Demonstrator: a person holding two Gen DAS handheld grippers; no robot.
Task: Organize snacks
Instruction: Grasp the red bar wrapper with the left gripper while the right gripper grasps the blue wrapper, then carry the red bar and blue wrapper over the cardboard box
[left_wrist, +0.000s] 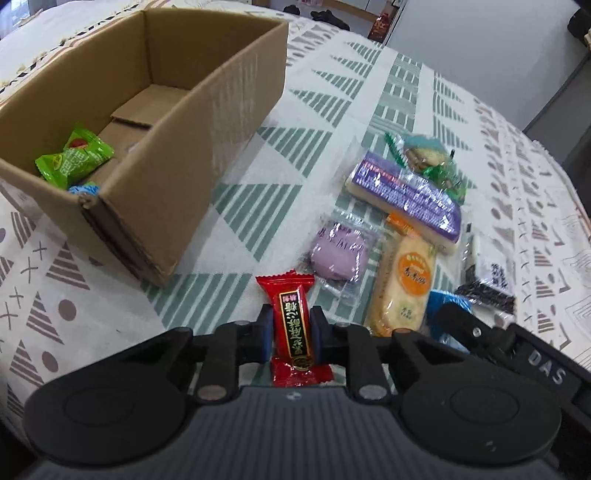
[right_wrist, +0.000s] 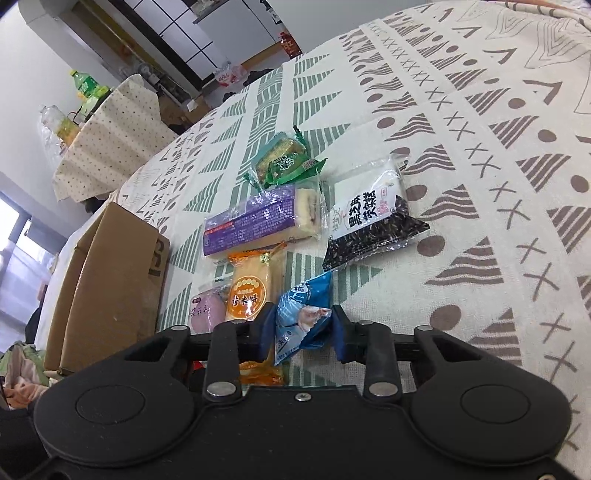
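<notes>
the left gripper (left_wrist: 291, 334) pinches a red candy (left_wrist: 293, 325) upright, its lower end partly hidden by the gripper body. the right gripper (right_wrist: 303, 330) is clamped on a blue snack packet (right_wrist: 303, 314). in the cardboard box (left_wrist: 177, 162) lies a green packet (left_wrist: 75, 157); a blue one beneath is mostly hidden behind the wall. other snacks overlap on the tablecloth (left_wrist: 258, 173).

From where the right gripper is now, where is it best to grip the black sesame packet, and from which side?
Probably the black sesame packet is best gripped across its narrow width at the white upper half, from above. It lies flat on the tablecloth, apart from the purple cake pack, so both long edges are free.
</notes>
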